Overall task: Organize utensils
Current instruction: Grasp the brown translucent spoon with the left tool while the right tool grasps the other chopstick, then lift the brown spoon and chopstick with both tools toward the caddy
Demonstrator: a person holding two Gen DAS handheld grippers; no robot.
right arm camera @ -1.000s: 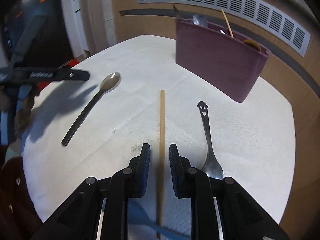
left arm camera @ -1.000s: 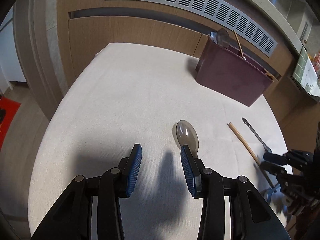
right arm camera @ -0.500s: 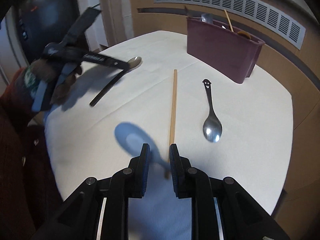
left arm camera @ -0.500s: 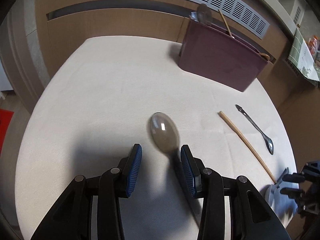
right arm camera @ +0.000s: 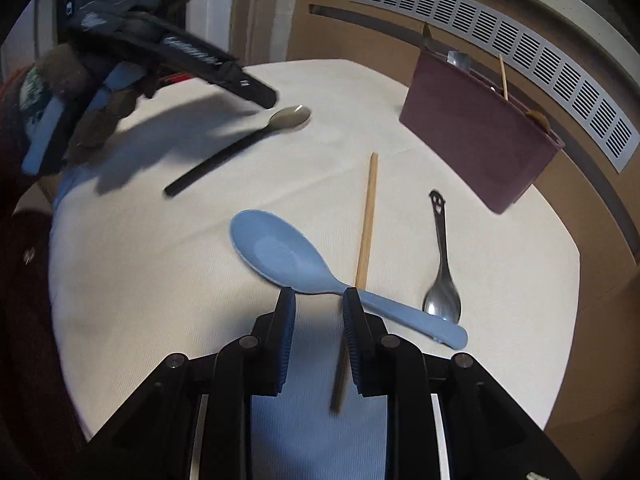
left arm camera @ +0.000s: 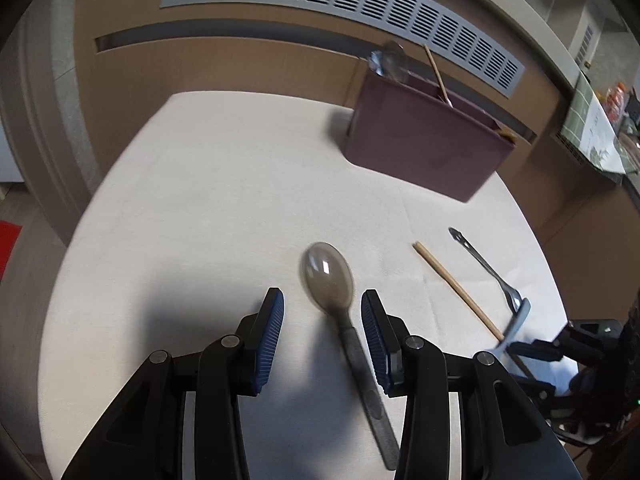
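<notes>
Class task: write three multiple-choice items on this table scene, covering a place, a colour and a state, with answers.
1. The loose chopstick lies: A on the floor; B between the grey spoon and the metal spoon; C left of both spoons.
2. The utensil box is: A maroon; B green; C white.
3. The left gripper is: A shut on a fork; B open over the grey spoon; C shut on the chopstick.
Answers: B, a spoon lies on either side; A, its walls are dark red; B, its jaws stand apart beside the spoon's neck.
</notes>
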